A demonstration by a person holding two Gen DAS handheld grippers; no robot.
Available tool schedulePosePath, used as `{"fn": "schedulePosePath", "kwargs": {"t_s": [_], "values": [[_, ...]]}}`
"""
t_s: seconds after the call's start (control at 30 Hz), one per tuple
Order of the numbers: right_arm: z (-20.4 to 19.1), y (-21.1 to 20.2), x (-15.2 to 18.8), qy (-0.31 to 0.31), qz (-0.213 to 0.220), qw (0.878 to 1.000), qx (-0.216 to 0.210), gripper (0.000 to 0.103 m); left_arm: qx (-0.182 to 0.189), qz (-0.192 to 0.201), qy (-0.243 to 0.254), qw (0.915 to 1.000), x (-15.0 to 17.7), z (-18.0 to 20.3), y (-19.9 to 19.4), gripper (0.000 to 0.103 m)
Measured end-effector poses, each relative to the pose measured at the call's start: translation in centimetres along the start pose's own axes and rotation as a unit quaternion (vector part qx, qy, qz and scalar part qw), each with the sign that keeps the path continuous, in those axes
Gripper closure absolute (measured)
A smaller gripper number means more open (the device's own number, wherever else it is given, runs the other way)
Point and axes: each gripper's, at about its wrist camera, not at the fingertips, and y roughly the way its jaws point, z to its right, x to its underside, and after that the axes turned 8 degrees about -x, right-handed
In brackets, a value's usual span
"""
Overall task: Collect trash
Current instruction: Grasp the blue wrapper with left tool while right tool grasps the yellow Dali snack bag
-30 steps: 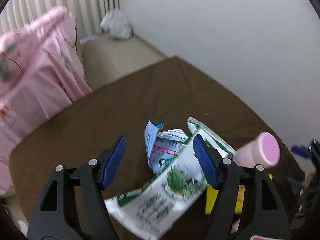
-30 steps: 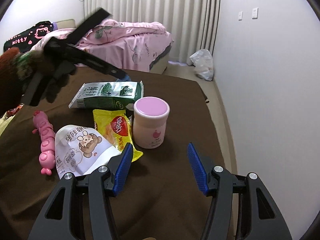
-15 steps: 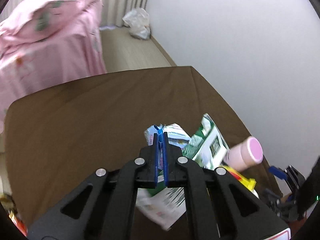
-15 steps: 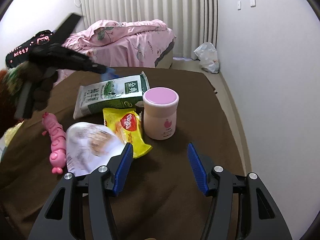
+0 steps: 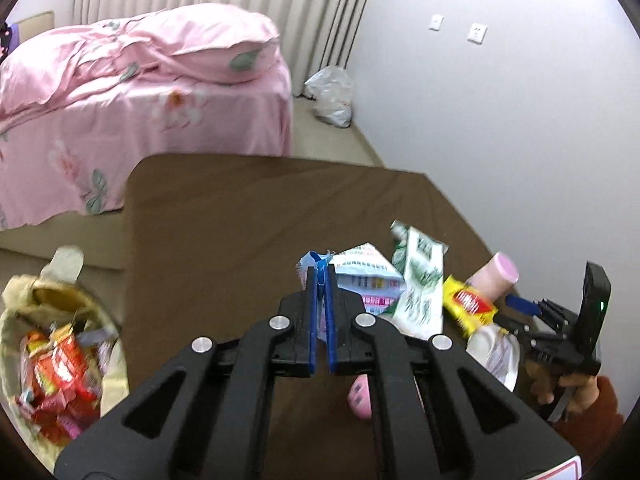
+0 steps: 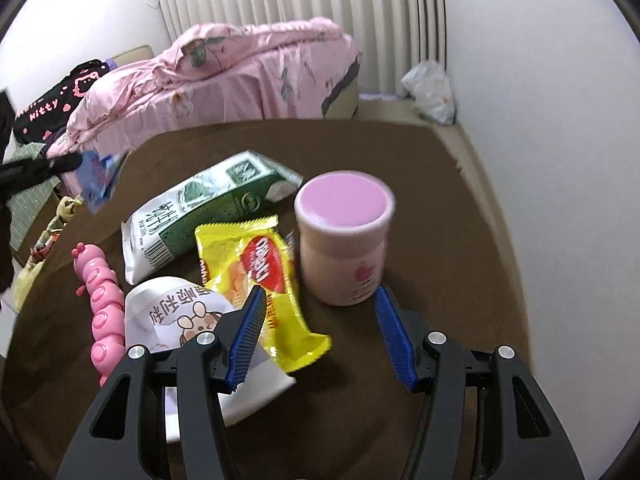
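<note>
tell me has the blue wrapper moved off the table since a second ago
Yes. The blue wrapper, pinched in the left gripper, has gone from beside the green milk pouch leftward past the table edge, toward the trash bag.

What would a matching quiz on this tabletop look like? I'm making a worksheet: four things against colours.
Things:
1. jar lid
2. milk carton
3. snack wrapper
4. caterpillar toy

Colours:
A. yellow and red
B. bright pink, knobbly
C. green and white
D. flat pale pink

Pairs: 1-D, 2-C, 3-A, 4-B
</note>
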Motion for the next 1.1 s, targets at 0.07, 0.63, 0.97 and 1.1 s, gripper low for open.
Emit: {"fn": "schedulePosePath", "kwargs": {"t_s": [0.07,0.63,0.97,1.1], "values": [[-1.0,0.3,0.2,-0.002,-0.010,1.000,-0.012,0.050,0.002,-0.007,0.003,1.0000,0.7,-0.4,-0.2,0.099],[-2.6,-1.0,-0.2,0.023,0.005,1.000,-0.014,0.049,0.004,0.003,0.013,0.9999,4.0,-0.5,-0.7,0.059],[-4.2,0.9,1.0,0.000,-0.035,0.999,-0.040,0.095,0.015,0.015,-0.050,0.9985,4.9,-4.5,-2.4,0.051],[-4.3,-1.0,1.3,-0.011,-0.014,0.999,-0.032,0.096,0.018,0.010,-0.078,0.9967,4.3,-5.5,-1.3,0.051]]}}
